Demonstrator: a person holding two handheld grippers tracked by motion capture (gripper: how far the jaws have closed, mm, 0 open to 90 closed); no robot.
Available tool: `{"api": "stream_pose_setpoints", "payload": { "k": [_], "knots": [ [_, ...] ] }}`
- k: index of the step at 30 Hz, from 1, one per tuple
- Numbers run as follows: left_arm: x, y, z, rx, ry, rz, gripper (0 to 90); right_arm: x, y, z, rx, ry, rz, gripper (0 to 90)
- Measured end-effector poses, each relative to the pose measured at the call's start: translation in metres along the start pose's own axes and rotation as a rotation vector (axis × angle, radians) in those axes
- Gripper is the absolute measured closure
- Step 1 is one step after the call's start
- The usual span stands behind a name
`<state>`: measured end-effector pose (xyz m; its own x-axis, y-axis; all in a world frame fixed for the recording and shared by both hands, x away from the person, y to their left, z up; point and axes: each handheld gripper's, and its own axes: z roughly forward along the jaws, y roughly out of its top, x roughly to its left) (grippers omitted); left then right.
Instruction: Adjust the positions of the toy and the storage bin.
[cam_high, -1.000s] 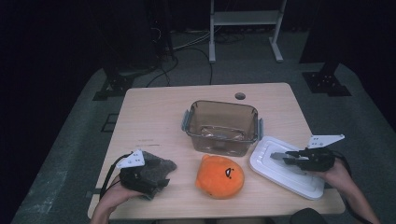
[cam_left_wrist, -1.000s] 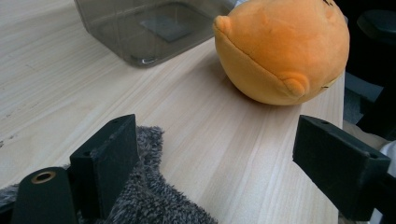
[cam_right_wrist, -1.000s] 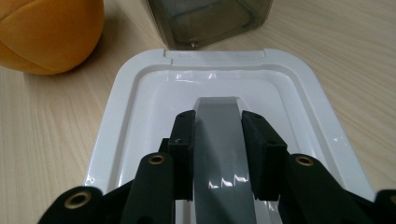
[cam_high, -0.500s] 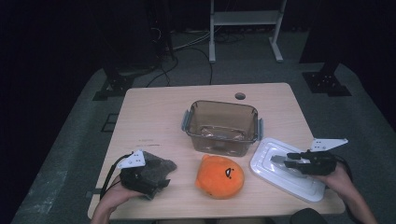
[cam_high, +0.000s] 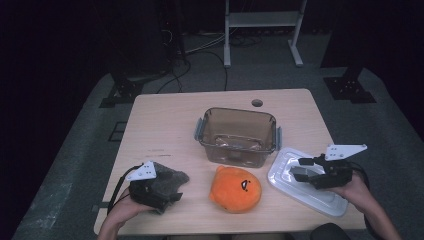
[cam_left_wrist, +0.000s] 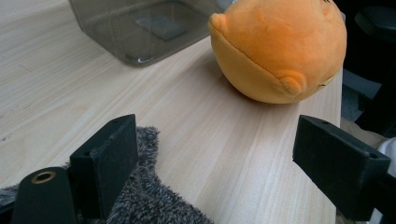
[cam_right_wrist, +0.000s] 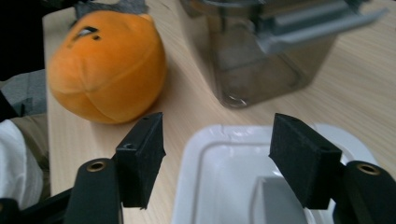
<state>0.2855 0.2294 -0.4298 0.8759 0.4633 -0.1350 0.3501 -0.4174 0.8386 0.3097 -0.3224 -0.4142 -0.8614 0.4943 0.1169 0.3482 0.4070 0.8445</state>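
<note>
Plush orange toy (cam_high: 236, 188), glossy plastic lid (cam_high: 306, 186), wooden table (cam_high: 165, 125)

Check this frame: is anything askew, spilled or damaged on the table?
Nothing stands out. The clear container stands upright and unlidded, its white lid lies flat beside it near the table's edge, and the orange plush and grey cloth look intact.

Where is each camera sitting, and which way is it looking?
High view: sits above the person's side, looking forward and down on the table; both hands show, with the left gripper and right gripper.
Left gripper view: rides that gripper, looking along its open jaws, past a grey fuzzy cloth, at the orange plush toy.
Right gripper view: looks along its jaws, which have just been opening, above the white lid.
All views share the toy and the clear container.
</note>
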Motion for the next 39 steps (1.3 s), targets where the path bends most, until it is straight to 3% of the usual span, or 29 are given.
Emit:
{"api": "stream_pose_setpoints", "payload": {
  "k": [10,20,28,39],
  "knots": [
    [0.001,-0.001,-0.001,-0.001,0.003,0.002,13.6,0.031,0.025,0.018,-0.04,0.102,-0.07,29.4],
    [0.001,-0.002,-0.002,-0.003,0.003,-0.002,13.6,0.049,0.047,0.049,-0.048,0.183,-0.115,28.1],
    [0.0,-0.001,-0.001,-0.002,-0.003,0.0,13.1,0.063,0.063,0.075,-0.027,0.23,-0.17,28.1],
    [0.001,-0.002,-0.003,-0.006,0.001,-0.003,12.1,0.076,0.079,0.112,0.021,0.291,-0.207,27.6]
  ]
}}
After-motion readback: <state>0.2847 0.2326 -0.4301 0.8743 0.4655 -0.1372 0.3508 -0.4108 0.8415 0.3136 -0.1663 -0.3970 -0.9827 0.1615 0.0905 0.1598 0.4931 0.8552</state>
